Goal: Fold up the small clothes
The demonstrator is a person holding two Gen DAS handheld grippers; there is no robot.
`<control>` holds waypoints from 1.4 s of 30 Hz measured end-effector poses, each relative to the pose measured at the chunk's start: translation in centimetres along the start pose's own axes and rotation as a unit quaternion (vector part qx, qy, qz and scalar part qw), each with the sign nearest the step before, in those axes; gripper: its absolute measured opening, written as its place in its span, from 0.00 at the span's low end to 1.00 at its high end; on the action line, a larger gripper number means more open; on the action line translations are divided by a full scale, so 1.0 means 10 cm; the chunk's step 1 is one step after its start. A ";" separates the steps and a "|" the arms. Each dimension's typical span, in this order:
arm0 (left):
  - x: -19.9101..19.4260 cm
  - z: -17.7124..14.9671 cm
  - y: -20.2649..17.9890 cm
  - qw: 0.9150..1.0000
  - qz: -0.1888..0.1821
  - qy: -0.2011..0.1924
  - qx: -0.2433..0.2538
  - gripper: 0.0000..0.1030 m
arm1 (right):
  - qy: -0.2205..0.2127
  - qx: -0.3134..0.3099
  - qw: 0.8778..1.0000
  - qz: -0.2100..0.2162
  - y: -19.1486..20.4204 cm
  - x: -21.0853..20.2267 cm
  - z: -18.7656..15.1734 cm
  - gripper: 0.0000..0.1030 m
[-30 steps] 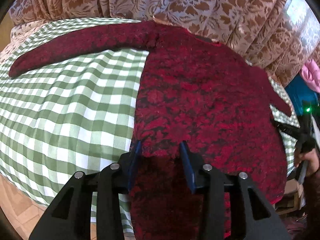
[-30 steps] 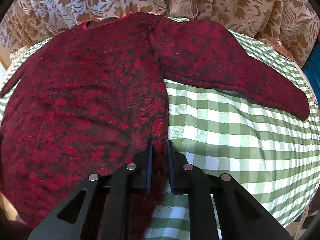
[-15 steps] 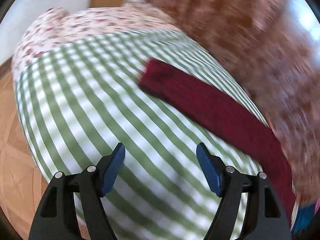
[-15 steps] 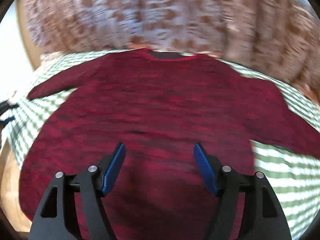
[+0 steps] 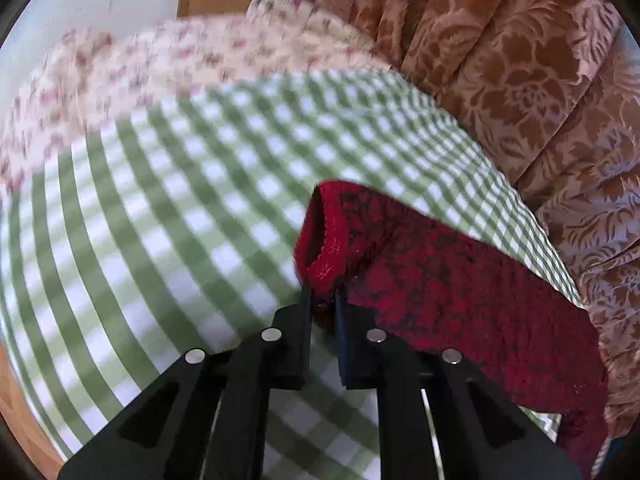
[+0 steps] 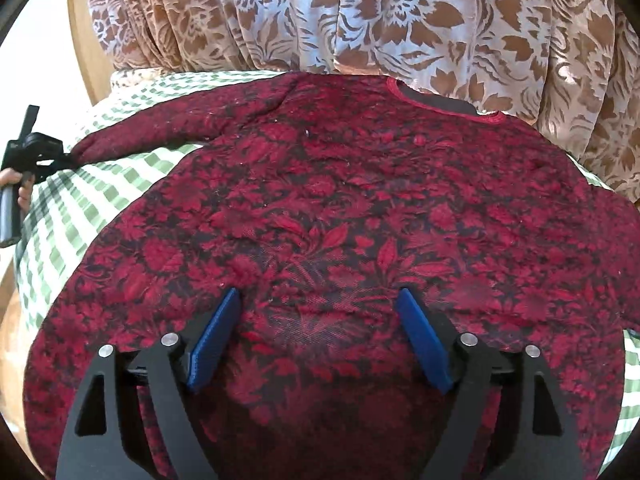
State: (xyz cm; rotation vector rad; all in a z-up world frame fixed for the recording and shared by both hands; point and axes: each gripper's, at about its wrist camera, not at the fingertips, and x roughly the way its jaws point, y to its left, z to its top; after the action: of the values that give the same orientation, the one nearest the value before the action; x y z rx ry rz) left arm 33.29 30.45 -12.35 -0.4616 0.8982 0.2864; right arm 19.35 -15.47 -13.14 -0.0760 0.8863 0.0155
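one red sweater [image 6: 340, 208], two claws

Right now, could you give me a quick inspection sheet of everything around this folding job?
Surface: green checked cloth, bare beside the jumper.
Job's things: red jumper spread flat, neck at the far edge; sleeve cuff pinched.
Clutter: nothing seen.
Grippers: left gripper shut on the sleeve cuff; right gripper over the jumper's body, jaws opening, nothing between them.
Cables: nothing seen.
Surroundings: brown flowered curtain, pink flowered bedding.
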 end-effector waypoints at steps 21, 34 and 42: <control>-1.05 -0.91 -1.64 0.974 -0.129 -0.059 0.178 0.51 | -0.037 0.199 0.977 0.073 -1.11 -0.48 -0.03 0.73; -1.48 -2.55 -2.84 0.912 -0.230 0.034 0.337 0.53 | -0.136 0.612 0.776 -0.062 -4.33 -1.25 -1.70 0.59; -1.37 -2.80 -3.04 0.908 -0.197 0.062 0.364 0.53 | -0.129 0.614 0.775 -0.073 -4.89 -1.08 -1.59 0.15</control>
State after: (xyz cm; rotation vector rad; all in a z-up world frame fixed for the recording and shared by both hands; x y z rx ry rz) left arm 18.96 -10.49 -8.30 0.0468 0.9410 -0.4521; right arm 2.40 -65.18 -11.83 1.0700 0.4705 -0.6894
